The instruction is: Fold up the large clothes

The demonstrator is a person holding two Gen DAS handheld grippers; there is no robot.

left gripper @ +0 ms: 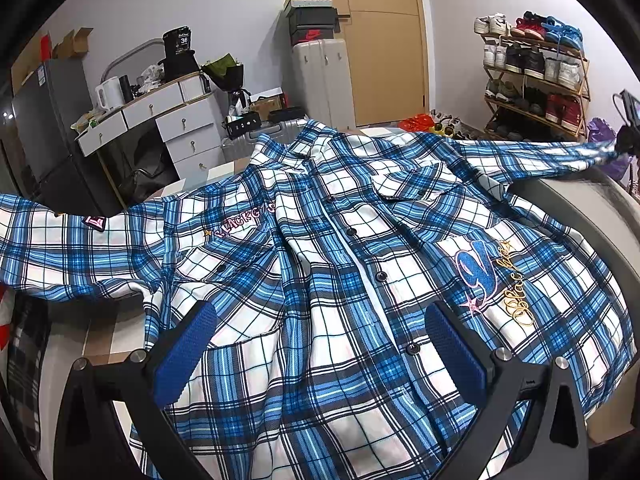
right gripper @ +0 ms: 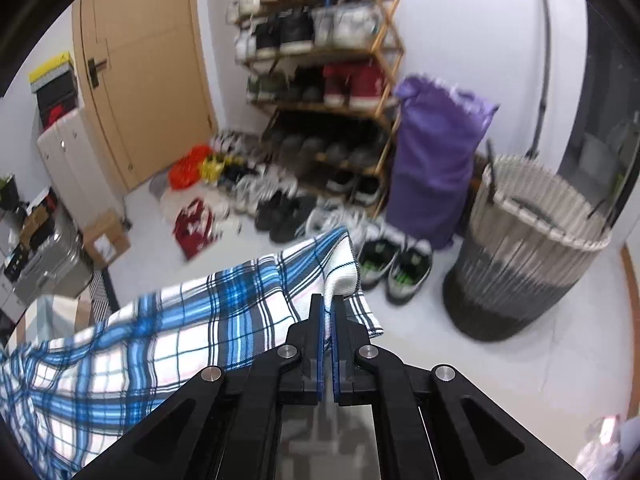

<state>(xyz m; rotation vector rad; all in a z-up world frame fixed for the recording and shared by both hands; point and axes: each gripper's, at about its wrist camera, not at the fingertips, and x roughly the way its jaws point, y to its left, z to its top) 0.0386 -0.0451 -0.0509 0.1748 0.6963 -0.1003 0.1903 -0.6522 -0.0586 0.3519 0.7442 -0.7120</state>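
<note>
The big blue-and-white plaid shirt point(left gripper: 320, 264) is spread front-up across the tabletop point(left gripper: 592, 200), buttoned down the middle, collar pointing away from me toward the door point(left gripper: 384, 40), one sleeve draped off the edge on the left of my left wrist view and the other stretched out to the far right. Beyond it, I've got the shoe rack point(right gripper: 320, 80) packed with sneakers, a purple bag point(right gripper: 436, 160) leaning just beside it, and a woven laundry basket point(right gripper: 528, 248) standing near that on the floor. Now my left gripper point(left gripper: 320, 344) hangs over the lower front of the shirt, jaws spread wide, blue pads on either side of the button placket, gripping nothing. My right gripper point(right gripper: 328, 308) is out at that far sleeve cuff point(right gripper: 340, 276), jaws clamped tight on the cuff fabric, holding the sleeve up off the tabletop edge with the floor and shoes below it.
</note>
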